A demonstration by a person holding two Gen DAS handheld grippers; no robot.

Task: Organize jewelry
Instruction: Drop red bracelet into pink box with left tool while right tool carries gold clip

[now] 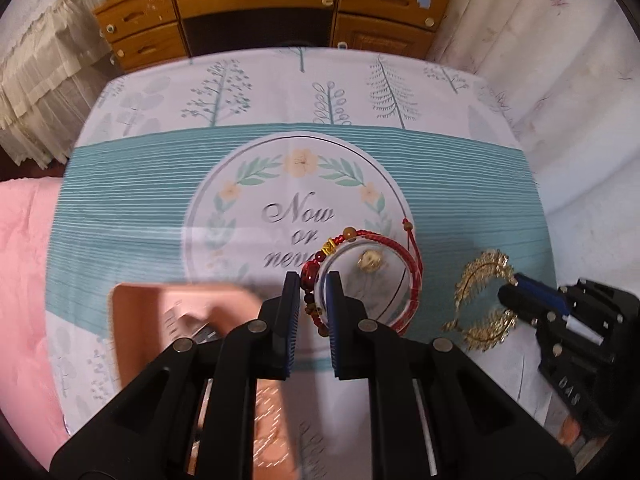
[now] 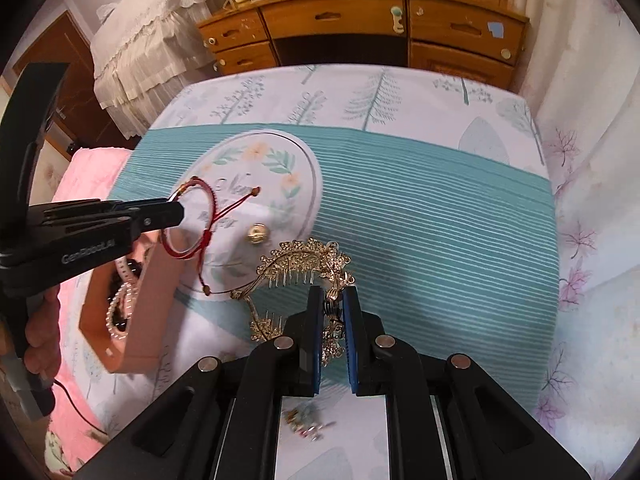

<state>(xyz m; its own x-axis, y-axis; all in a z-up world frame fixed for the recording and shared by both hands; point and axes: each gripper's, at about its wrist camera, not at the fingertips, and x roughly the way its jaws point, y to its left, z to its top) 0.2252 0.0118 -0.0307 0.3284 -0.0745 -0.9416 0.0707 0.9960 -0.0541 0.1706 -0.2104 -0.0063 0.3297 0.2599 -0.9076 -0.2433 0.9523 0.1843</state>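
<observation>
My left gripper [image 1: 313,284] is shut on a red cord bracelet [image 1: 412,276] with dark beads, together with a clear bangle [image 1: 368,304], held above the cloth; it shows from the side in the right wrist view [image 2: 180,210]. My right gripper [image 2: 334,300] is shut on a gold hair comb [image 2: 304,256], also seen in the left wrist view [image 1: 480,300]. A small gold bead [image 2: 258,233] lies on the cloth. A pink jewelry box [image 2: 132,312] stands open at left, with a pearl bracelet [image 2: 118,312] inside.
The table wears a teal striped cloth [image 2: 420,200] with a round printed emblem. A wooden dresser [image 2: 360,28] stands behind the table. Small loose trinkets [image 2: 304,420] lie near the front edge. A pink blanket [image 1: 24,280] lies at left.
</observation>
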